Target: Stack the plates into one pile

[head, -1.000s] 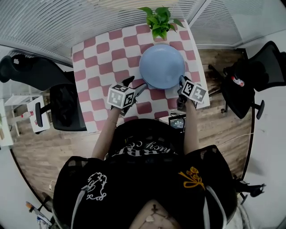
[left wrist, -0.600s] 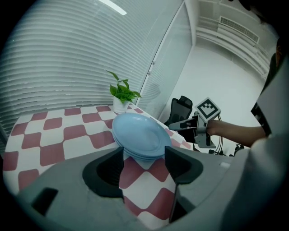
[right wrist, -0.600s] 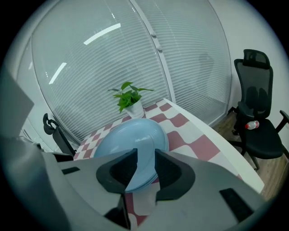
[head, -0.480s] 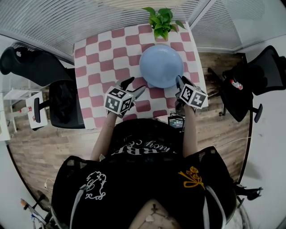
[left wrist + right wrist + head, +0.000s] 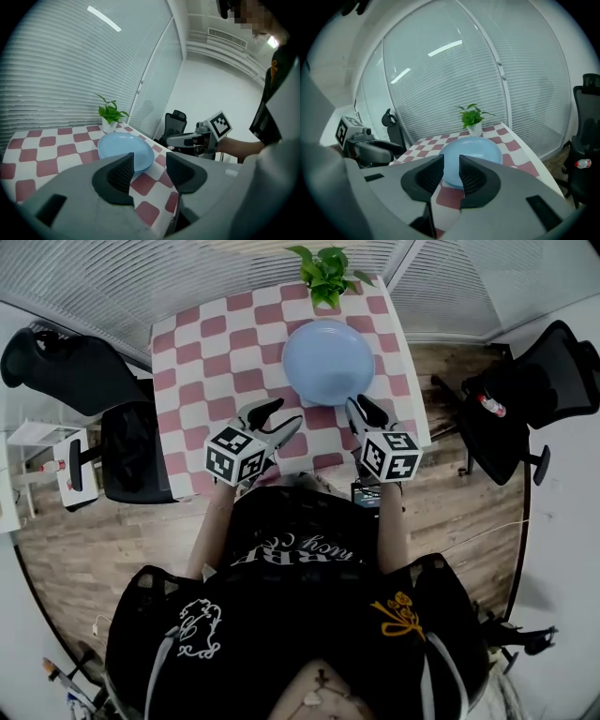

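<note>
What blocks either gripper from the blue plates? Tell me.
Nothing visible. Only bare checkered table lies between the left gripper, the right gripper and the blue plate pile; the potted plant stands beyond it. Left jaws have just been closing, right opening, both empty.

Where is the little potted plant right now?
In the head view the potted plant stands at the far edge of the checked table, right of the middle, just behind the blue plates.

The plate pile (image 5: 327, 362) sits on the tabletop (image 5: 211, 367), right of middle, the potted plant (image 5: 324, 273) just behind it at the far edge.
</note>
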{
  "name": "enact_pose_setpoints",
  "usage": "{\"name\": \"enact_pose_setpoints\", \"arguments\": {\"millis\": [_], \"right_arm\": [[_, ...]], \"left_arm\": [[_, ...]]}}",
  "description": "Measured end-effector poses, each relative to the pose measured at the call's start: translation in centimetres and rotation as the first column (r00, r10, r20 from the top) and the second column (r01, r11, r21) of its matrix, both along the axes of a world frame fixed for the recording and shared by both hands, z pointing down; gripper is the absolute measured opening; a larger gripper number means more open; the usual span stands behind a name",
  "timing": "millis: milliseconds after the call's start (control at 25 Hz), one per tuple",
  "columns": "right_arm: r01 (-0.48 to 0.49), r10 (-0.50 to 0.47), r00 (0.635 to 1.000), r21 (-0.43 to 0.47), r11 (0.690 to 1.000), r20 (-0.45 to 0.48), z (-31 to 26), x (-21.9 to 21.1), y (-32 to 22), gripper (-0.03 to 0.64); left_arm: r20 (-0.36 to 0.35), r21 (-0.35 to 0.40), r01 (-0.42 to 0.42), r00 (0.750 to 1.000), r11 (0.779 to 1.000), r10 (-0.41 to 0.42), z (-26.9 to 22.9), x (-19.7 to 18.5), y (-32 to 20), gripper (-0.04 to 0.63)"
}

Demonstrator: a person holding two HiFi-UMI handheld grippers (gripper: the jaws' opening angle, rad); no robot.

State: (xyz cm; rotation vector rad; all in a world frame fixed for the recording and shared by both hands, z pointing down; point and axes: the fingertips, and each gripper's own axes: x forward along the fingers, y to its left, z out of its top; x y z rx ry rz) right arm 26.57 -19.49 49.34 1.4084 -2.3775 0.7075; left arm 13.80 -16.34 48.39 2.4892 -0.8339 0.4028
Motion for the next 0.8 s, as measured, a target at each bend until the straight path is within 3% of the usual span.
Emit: {"name": "enact_pose_setpoints", "arguments": {"millis": [400,800], "right_arm": [[0.120,-0.120,0.993,-0.005,0.993,-0.008,1.3,-2.3,5.7,0.086],[0.174,-0.174,0.985,-0.004,0.985,0.018,1.6,-5.0,6.8,0.072]], "left_arm": [[-0.009,0.076,0.117,0.993,0.990,-0.116,-2.2,-1.0,5.0,0.109],[0.010,0.113,0.176,0.984,0.978,-0.178,-3.6,-3.5,7.0,0.089]]}}
